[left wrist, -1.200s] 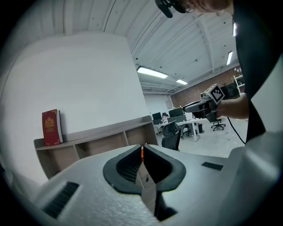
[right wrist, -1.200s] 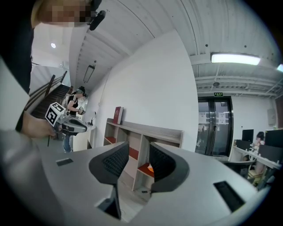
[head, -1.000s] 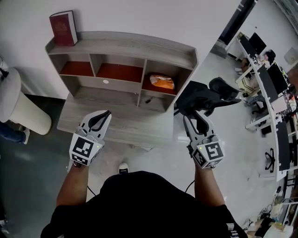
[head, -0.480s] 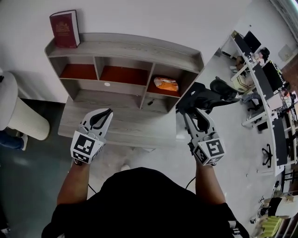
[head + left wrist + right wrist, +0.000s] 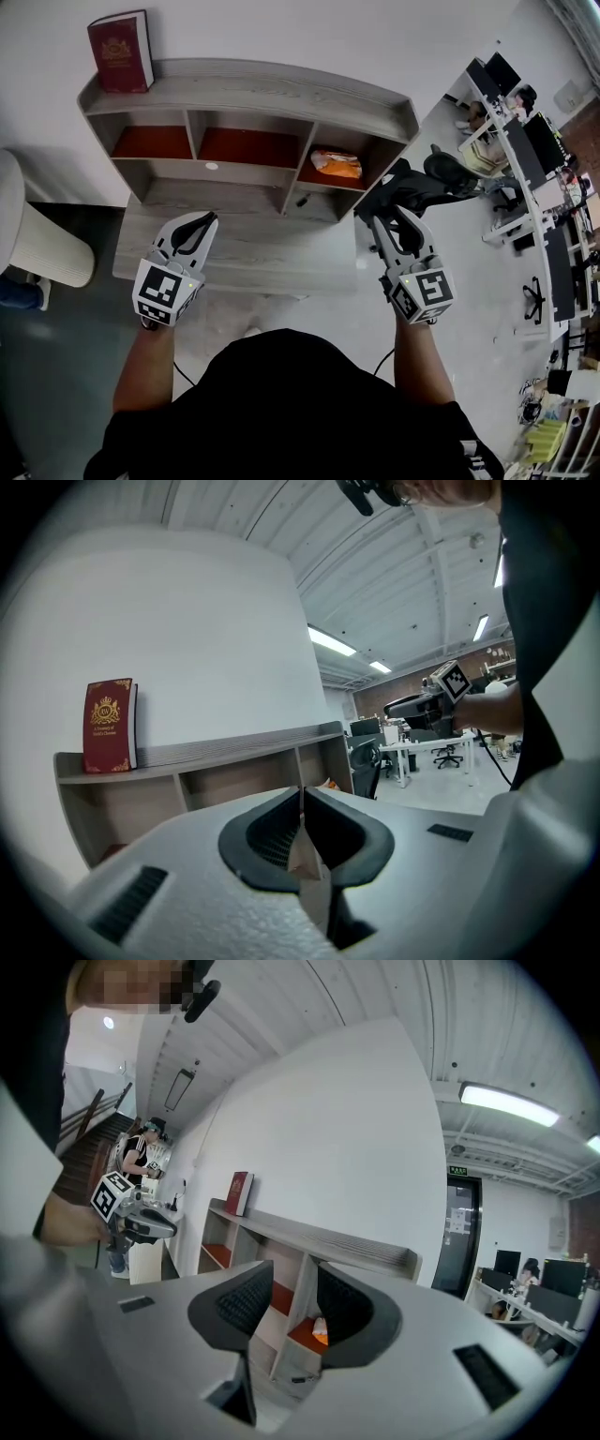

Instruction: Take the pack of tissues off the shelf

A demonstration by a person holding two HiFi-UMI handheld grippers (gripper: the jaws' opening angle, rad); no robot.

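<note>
The orange pack of tissues (image 5: 336, 165) lies in the right-hand compartment of the grey shelf unit (image 5: 253, 86); in the right gripper view the pack (image 5: 320, 1332) shows between the jaws, still far off. My right gripper (image 5: 398, 217) is held level in front of that compartment, short of the shelf, open with nothing between its jaws. My left gripper (image 5: 206, 220) hovers over the desk top (image 5: 244, 258) in front of the middle compartments. Its jaw tips meet and hold nothing.
A dark red book (image 5: 120, 52) stands on the shelf's top at the left. A black office chair (image 5: 427, 183) sits just right of the desk, close to my right gripper. A white round stool (image 5: 37, 234) stands at the left. Office desks with people (image 5: 525, 141) fill the far right.
Both grippers have moved a little forward toward the shelf, which now looks larger in the head view. Neither gripper's jaws have changed.
</note>
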